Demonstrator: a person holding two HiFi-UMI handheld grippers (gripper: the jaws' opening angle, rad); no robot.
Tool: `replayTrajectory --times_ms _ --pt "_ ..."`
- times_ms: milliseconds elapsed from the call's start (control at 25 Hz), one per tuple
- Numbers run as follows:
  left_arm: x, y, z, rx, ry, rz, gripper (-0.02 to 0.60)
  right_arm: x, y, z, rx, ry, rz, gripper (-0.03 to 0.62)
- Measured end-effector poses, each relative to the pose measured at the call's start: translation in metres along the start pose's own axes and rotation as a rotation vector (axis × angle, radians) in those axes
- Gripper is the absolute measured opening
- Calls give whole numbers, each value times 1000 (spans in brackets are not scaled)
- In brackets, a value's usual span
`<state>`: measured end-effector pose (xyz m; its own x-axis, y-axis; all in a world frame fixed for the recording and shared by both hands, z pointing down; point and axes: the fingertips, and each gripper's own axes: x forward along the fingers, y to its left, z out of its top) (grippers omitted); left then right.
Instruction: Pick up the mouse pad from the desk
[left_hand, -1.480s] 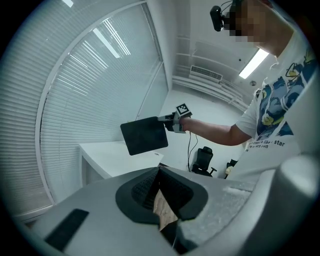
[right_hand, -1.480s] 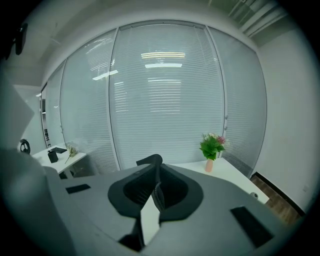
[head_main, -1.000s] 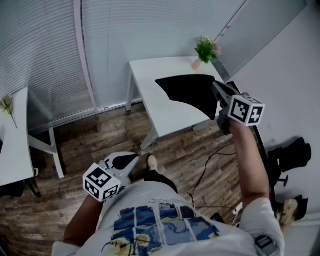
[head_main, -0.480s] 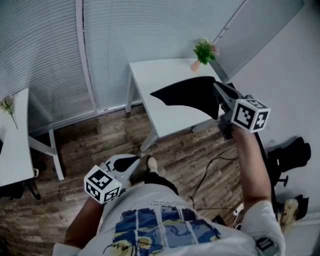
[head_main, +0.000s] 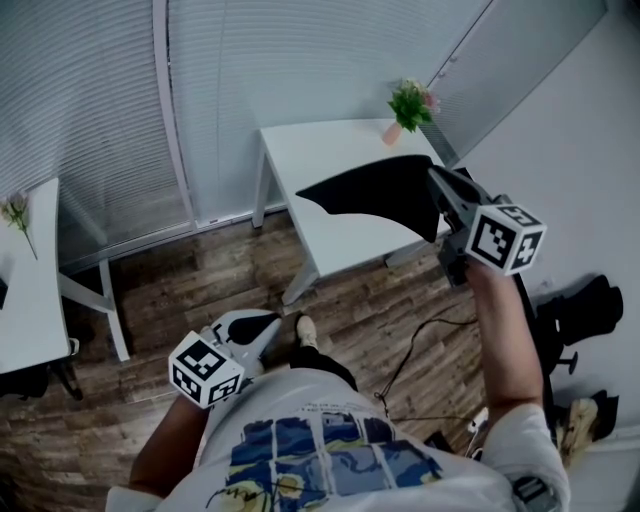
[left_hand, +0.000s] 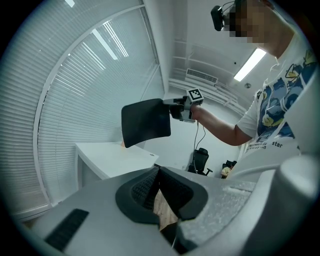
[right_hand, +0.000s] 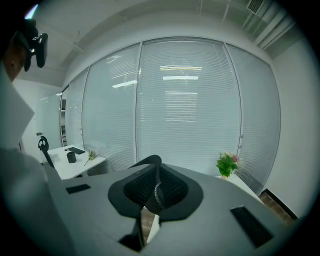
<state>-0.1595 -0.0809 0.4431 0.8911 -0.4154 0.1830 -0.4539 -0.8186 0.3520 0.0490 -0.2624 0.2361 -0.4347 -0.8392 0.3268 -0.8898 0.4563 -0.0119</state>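
The black mouse pad (head_main: 370, 190) hangs in the air above the white desk (head_main: 310, 150), with my right gripper (head_main: 440, 182) shut on its right edge. In the right gripper view the pad's thin edge (right_hand: 158, 192) runs between the pads and curls up over them. From the left gripper view, the pad (left_hand: 145, 122) is a dark sheet held out over the desk (left_hand: 105, 155). My left gripper (head_main: 265, 322) stays low beside the person's torso, over the wooden floor. Its pads (left_hand: 150, 185) meet at the tips with nothing between them.
A potted plant (head_main: 410, 100) stands at the desk's far right corner. A second white desk (head_main: 30, 280) is at the left. A black office chair (head_main: 580, 305) and a cable (head_main: 410, 340) lie on the floor at the right. Window blinds (head_main: 100, 90) close off the far side.
The right gripper has lifted the mouse pad a little higher off the desk, and the pad's free end has swung left. The left gripper has stayed put.
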Motion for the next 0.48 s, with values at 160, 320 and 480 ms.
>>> replayTrajectory --times_ms 160,320,480 --pt "0 2 0 0 4 1 3 0 0 1 -2 -2 0 25" --pt "0 3 0 1 3 -1 3 0 0 2 1 -10 -2 24" --pt "-3 5 0 0 3 0 3 -1 2 2 1 -9 -5 23"
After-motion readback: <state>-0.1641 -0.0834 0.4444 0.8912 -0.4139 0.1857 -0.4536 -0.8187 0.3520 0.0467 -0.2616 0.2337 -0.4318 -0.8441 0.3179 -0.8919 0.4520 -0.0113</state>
